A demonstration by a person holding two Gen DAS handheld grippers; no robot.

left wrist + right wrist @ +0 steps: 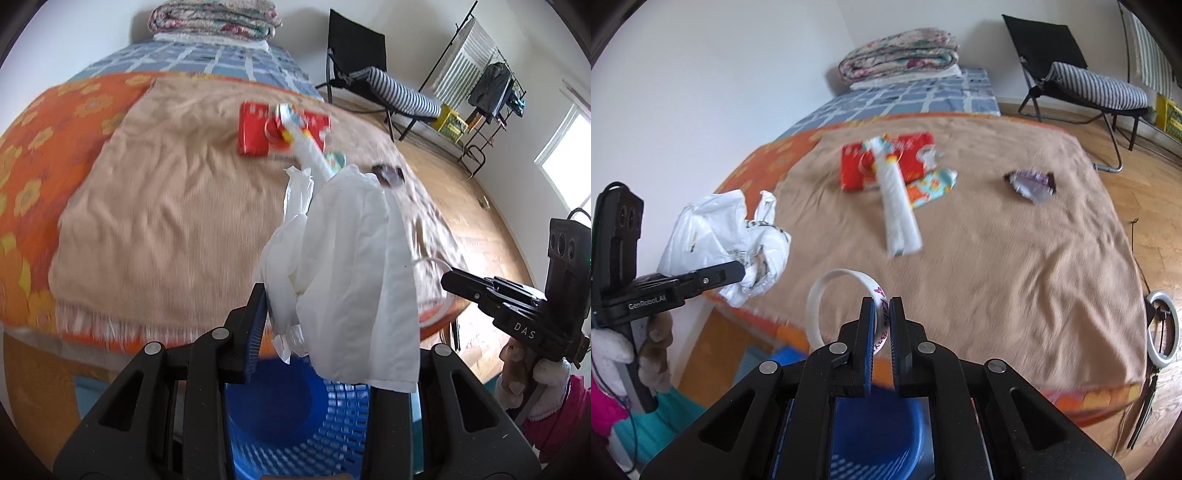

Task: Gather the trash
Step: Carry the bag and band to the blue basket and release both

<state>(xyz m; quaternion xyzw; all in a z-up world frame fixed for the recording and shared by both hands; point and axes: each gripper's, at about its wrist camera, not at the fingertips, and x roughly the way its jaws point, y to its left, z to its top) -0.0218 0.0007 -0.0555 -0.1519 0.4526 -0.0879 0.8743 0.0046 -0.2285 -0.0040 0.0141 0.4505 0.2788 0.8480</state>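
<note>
We see white walls, a wooden parquet floor (1145, 155), a black folding chair with a striped cushion (1082, 85), a bright window (569, 147), and a black metal clothes rack (491, 92).

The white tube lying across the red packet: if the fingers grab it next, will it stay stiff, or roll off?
The white tube looks flattened at its near end, so it will probably squash and bend rather than stay stiff. That flat end should also stop it rolling. It rests partly on the red packet, which may shift when it lifts.
</note>
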